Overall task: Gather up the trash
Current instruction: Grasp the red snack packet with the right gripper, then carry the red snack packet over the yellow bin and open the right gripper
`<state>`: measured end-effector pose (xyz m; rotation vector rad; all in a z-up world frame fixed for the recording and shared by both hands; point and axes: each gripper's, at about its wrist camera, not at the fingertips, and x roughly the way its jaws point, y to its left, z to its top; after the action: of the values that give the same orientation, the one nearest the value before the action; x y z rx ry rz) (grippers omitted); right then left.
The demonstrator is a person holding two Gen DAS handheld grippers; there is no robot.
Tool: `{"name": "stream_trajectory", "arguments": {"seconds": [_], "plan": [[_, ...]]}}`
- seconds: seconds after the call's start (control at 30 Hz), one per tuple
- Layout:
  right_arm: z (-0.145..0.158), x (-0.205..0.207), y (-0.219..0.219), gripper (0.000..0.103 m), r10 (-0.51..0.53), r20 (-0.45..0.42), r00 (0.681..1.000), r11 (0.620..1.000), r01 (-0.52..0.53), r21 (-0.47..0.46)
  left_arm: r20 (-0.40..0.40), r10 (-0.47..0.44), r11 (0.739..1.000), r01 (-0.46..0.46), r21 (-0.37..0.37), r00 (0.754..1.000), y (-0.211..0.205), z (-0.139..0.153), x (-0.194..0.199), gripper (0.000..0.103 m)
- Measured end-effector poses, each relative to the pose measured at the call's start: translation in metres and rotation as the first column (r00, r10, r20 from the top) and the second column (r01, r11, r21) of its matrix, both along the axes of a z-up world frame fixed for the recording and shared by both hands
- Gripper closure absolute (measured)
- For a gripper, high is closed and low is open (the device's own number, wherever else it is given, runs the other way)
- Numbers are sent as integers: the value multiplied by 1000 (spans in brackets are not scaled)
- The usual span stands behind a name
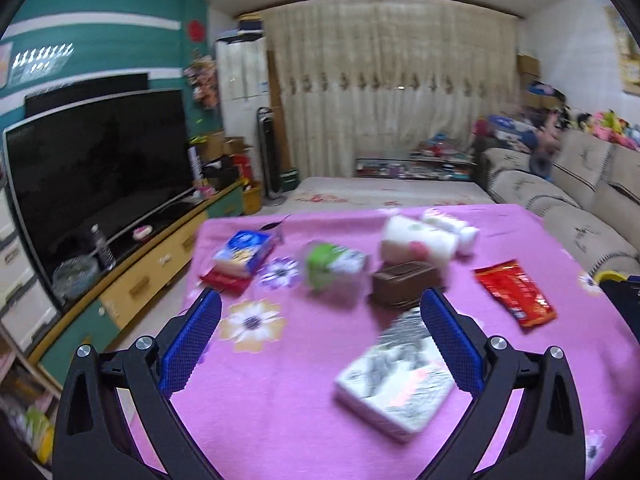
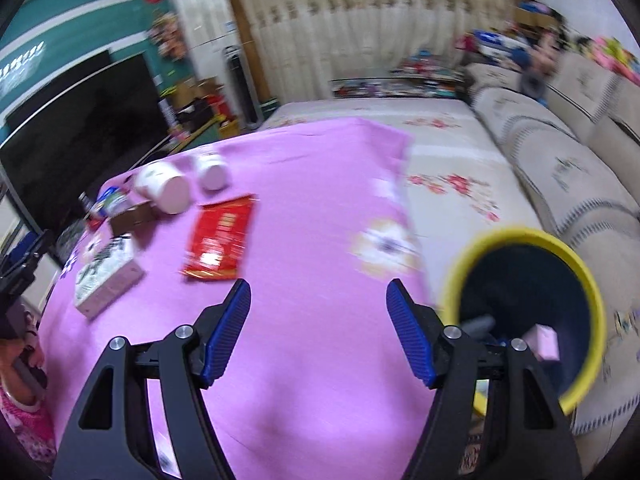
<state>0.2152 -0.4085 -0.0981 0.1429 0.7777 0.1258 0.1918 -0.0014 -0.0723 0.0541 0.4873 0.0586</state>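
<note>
Between the left gripper [image 1: 320,320] fingers, toward 1 o'clock, lies the tissue pack [image 1: 394,376] on the pink cloth [image 1: 280,400]. Its long axis runs from 7 to 1 o'clock, roughly in line with the gripper, and its far end sits close against the right finger. The jaws stand wide apart with nothing between the pads. This gripper is the nearer one to the pack, so it probably takes the next pick.

Other trash beyond the pack:
- brown box [image 1: 404,282], at 12 o'clock, just behind the pack;
- green pack [image 1: 334,264], at 11 o'clock;
- blue pack [image 1: 244,254], at 10 o'clock, near the cloth edge;
- white rolls [image 1: 424,236], behind the box;
- red pouch [image 1: 516,294], at 2 o'clock, apart from the rest.

The brown box stands nearest the far end of the pack and may obstruct a long reach.

The right gripper [image 2: 318,328] is partly open and holds nothing. The bin [image 2: 520,320], yellow-rimmed, stands at its 3 o'clock beside the cloth edge, with a few items inside. The red pouch [image 2: 220,238] lies at its 11 o'clock.
</note>
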Motion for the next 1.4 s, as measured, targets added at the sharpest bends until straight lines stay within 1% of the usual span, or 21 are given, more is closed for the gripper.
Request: {"name": "stream_trajectory", "arguments": {"seconds": [0.07,0.1,0.2,0.27,0.33,0.47,0.57,0.7,0.77,0.83,0.9,0.97,1.03,1.07,1.13,1.2,1.4], "plan": [[0,21,27,34,45,-17,999,999,-45,-11,-2,10,999,-10,-31,1000,13,-5,0,5],[0,32,39,32,66,-27,997,998,-66,-13,-1,13,999,-13,-36,1000,15,-5,1,5],[-8,65,70,28,103,-69,992,995,-104,-6,6,28,999,-27,-40,1000,20,-6,2,5],[-15,82,82,25,116,-103,988,993,-118,-9,14,37,999,-36,-41,999,14,-4,1,5],[-24,97,96,25,114,-134,984,992,-121,-43,20,48,998,-47,-42,999,15,-3,0,5],[-37,112,107,21,98,-166,981,990,-113,-87,15,54,997,-53,-59,998,15,-1,-4,5],[-45,118,112,20,88,-187,978,990,-107,-92,11,50,996,-49,-69,999,16,-1,-4,5],[-49,118,119,20,84,-181,980,984,-110,-141,8,44,997,-44,-70,999,15,-3,-4,5],[-49,116,120,25,78,-175,981,982,-106,-154,10,43,997,-43,-68,999,14,-3,-4,5],[-49,115,120,40,70,-161,984,980,-99,-175,8,43,997,-43,-68,999,14,-3,-4,5],[-49,110,119,47,64,-158,985,980,-92,-175,7,43,997,-43,-69,999,14,-3,-4,5],[-48,107,118,53,64,-156,986,981,-90,-170,2,42,997,-42,-67,999,12,-4,-3,5],[-47,102,115,62,65,-153,986,983,-90,-160,2,41,997,-41,-64,999,11,-5,-3,5],[-46,99,113,65,65,-152,986,984,-89,-155,2,41,997,-41,-62,999,11,-5,-3,5],[-43,98,109,74,63,-149,987,988,-84,-133,1,41,997,-41,-62,999,10,-5,-3,5],[-38,92,103,77,63,-147,987,991,-79,-111,2,41,997,-40,-63,999,10,-5,-4,5],[-20,66,80,77,59,-113,992,996,-66,-63,1,40,997,-40,-59,999,10,-6,-3,5]]}}
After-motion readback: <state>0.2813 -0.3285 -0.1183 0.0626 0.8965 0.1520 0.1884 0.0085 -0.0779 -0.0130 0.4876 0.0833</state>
